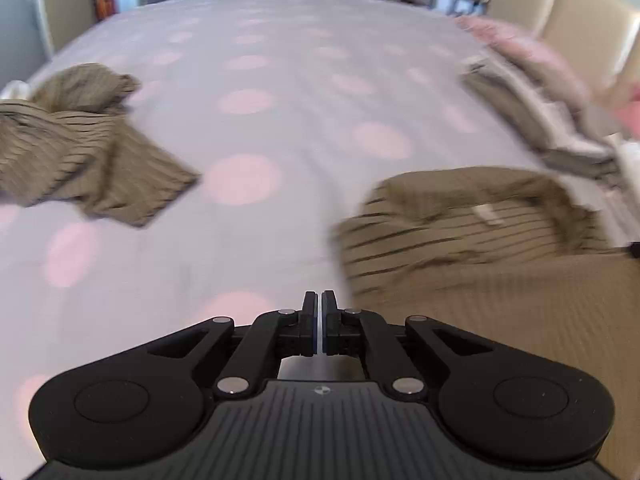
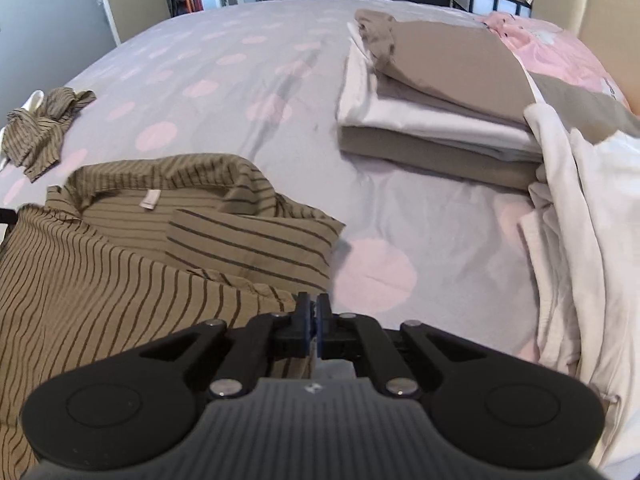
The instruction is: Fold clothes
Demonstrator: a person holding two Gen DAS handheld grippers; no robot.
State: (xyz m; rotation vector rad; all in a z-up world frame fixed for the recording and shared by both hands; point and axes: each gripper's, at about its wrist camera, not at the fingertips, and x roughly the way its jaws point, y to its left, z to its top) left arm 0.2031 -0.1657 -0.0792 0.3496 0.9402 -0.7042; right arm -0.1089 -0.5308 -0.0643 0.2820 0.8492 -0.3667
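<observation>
Bed point(image 2: 256, 92): wide, smooth pale sheet with pink dots.
Folded stack point(image 2: 436, 120): flat tan and white layers, far right.
Striped shirt point(image 2: 120, 276): soft olive cloth, thin dark stripes, rumpled, collar open, near left on the bed.
Striped bundle point(image 2: 40, 132): same cloth, crumpled, far left.
Right tongs point(image 2: 313, 308): clenched, at shirt's edge; a grasp cannot be told.
Left tongs point(image 1: 321, 306): clenched, empty.

An olive striped shirt point(image 2: 120, 264) lies spread and rumpled, collar up, on the bed.

Striped shirt point(image 2: 100, 280): thin matt cloth. Bedsheet point(image 2: 248, 80): smooth cloth. Right claw point(image 2: 316, 308): matt black plastic.
</observation>
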